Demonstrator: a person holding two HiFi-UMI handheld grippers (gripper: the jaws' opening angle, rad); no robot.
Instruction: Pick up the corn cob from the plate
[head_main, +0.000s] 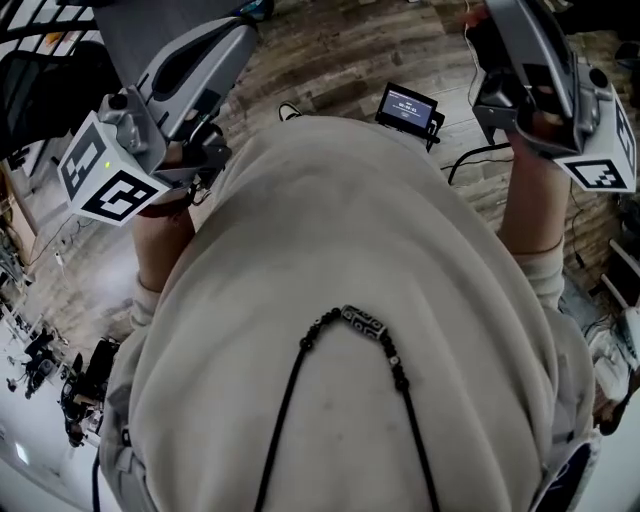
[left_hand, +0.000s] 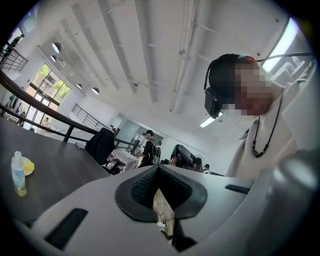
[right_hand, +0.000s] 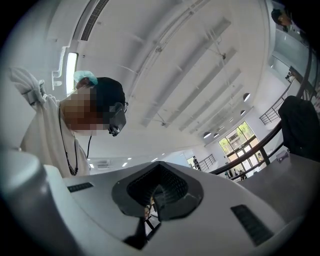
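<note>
Both tools are raised, jaws aimed back up at the person.

Left tool (left_hand: 160, 192): pads closed on each other with only a thin slit between them, nothing in the grip. Its marker cube (head_main: 105, 178) sits at the far left of the head view, with the left forearm (head_main: 160, 235) just below it.

Left gripper view, far left: dark table (left_hand: 60, 167) with a clear bottle (left_hand: 19, 174) standing upright on it. A small yellow shape (left_hand: 28, 165) is right beside the bottle, touching or just behind it. It's too small to say if that is the corn cob or its plate, and no view shows the cob clearly. That spot is well apart from both tools. Beyond the table are a black jacket (left_hand: 100, 145) draped over something and a few people standing (left_hand: 149, 147).

Centre of the head view: a cream sweatshirt (head_main: 350, 250) fills most of the frame, with a black beaded necklace (head_main: 360, 325) lying on it. Past the chest, a small lit screen (head_main: 407, 106) with cables sits on the wood floor (head_main: 320, 55).

Right tool (right_hand: 155, 192): same state, pads together, nothing between. Its marker cube (head_main: 603, 172) is at the far right, with the right forearm (head_main: 530, 215) under it.
</note>
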